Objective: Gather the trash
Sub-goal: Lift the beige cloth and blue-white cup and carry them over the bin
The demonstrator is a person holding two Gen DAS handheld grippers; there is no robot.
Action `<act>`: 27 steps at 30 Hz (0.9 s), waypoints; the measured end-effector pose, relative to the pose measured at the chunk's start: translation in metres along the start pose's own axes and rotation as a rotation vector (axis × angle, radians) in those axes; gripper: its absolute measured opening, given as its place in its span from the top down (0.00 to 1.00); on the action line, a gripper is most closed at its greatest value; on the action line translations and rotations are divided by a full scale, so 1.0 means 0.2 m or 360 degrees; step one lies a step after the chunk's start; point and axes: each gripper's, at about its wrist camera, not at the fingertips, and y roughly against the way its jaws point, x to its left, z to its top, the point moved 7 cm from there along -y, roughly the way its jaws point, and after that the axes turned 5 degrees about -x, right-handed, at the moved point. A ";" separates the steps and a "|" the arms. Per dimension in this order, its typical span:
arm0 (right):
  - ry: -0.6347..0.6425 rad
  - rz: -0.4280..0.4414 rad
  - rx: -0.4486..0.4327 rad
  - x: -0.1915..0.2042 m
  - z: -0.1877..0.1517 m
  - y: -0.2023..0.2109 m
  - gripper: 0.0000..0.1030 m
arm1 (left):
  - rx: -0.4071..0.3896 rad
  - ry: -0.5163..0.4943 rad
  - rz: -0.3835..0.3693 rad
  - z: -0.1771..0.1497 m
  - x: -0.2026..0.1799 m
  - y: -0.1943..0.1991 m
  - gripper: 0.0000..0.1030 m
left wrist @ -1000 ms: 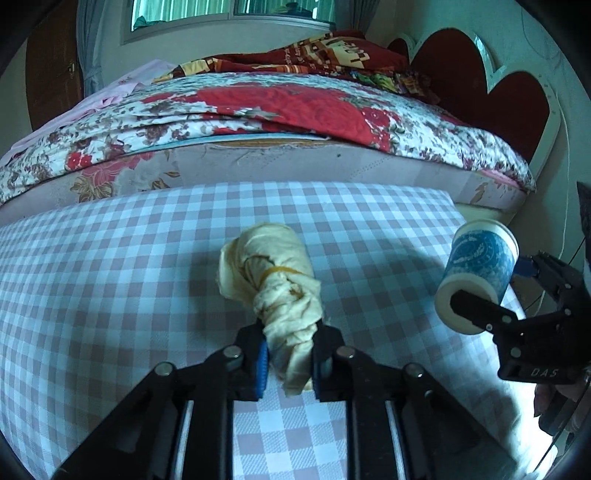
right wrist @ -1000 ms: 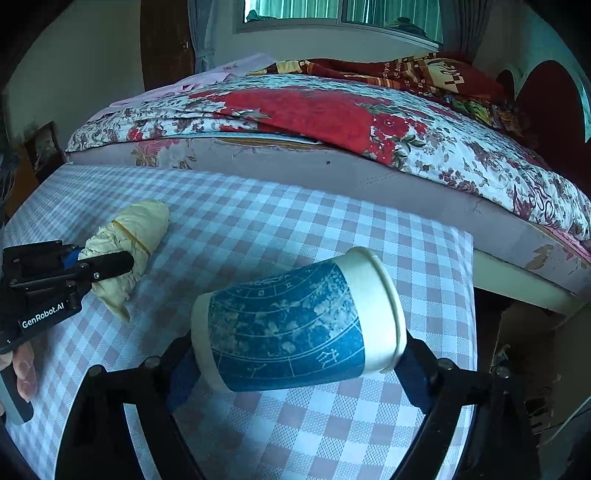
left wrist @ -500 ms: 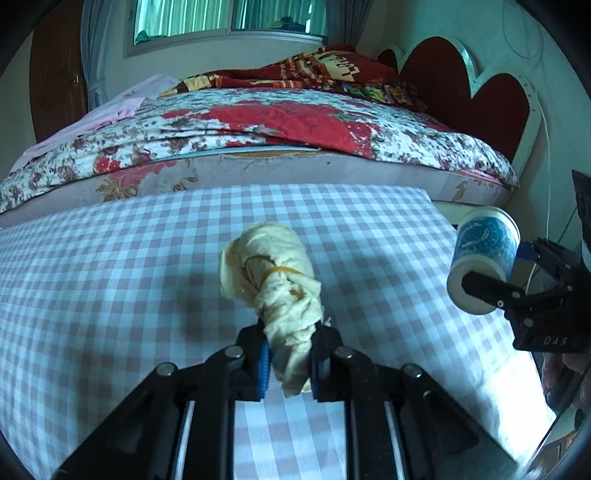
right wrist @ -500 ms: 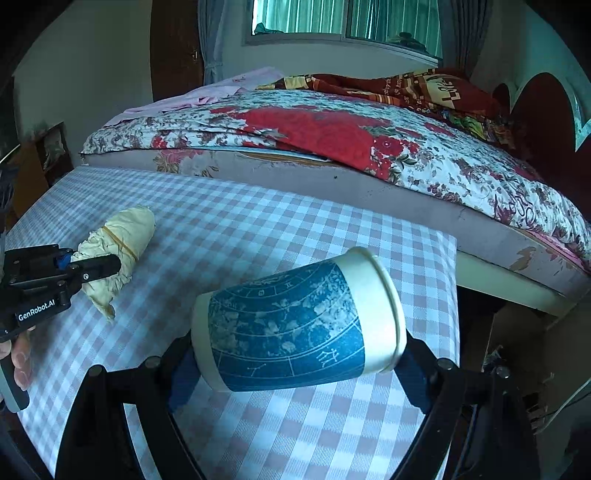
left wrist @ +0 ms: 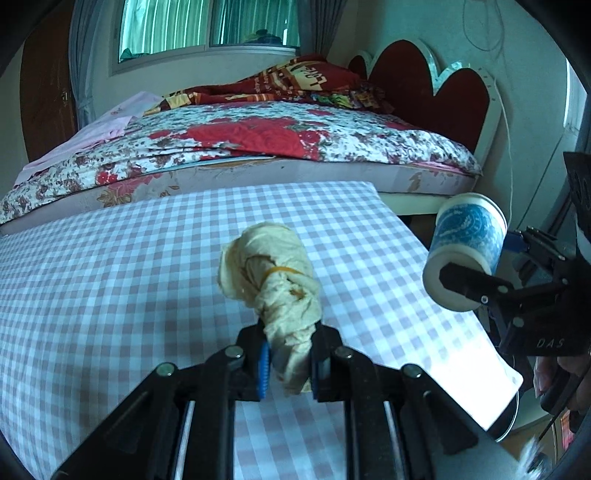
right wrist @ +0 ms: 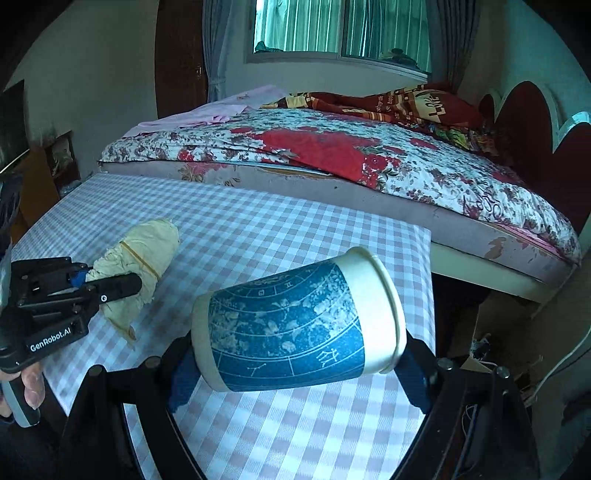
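Yellowish crumpled wrapper [left wrist: 275, 280] clamped in left gripper [left wrist: 288, 363] above checkered tablecloth [left wrist: 110, 280]. Right gripper [right wrist: 295, 373] squeezes blue paper cup [right wrist: 291, 332] sideways beyond table's right edge. Floral bed [right wrist: 369, 155] behind.

Bedroom. Bed [left wrist: 258, 147] with red floral quilt [right wrist: 351, 155] is the landmark. Red heart-shaped headboard [left wrist: 436, 92] at its right end. Window [right wrist: 340, 29] with green curtains on the wall behind it, daylight coming through. Dark wooden door [right wrist: 179, 59] left of the window. Table with checked cloth [left wrist: 110, 258] right in front of the bed.
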 end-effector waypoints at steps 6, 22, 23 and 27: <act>-0.0042 -0.0027 -0.0049 -0.02 -0.06 0.23 0.13 | -0.0050 -0.0032 -0.0039 -0.04 -0.13 0.16 0.84; -0.0241 -0.0216 -0.0115 -0.31 -0.38 0.82 0.13 | -0.0094 -0.0267 -0.0284 -0.21 -0.68 0.43 0.84; -0.0256 -0.0236 -0.0115 -0.33 -0.41 0.85 0.13 | -0.0091 -0.0275 -0.0306 -0.22 -0.71 0.44 0.84; -0.0311 -0.0302 -0.0095 -0.43 -0.54 0.95 0.13 | -0.0076 -0.0328 -0.0390 -0.27 -0.86 0.45 0.84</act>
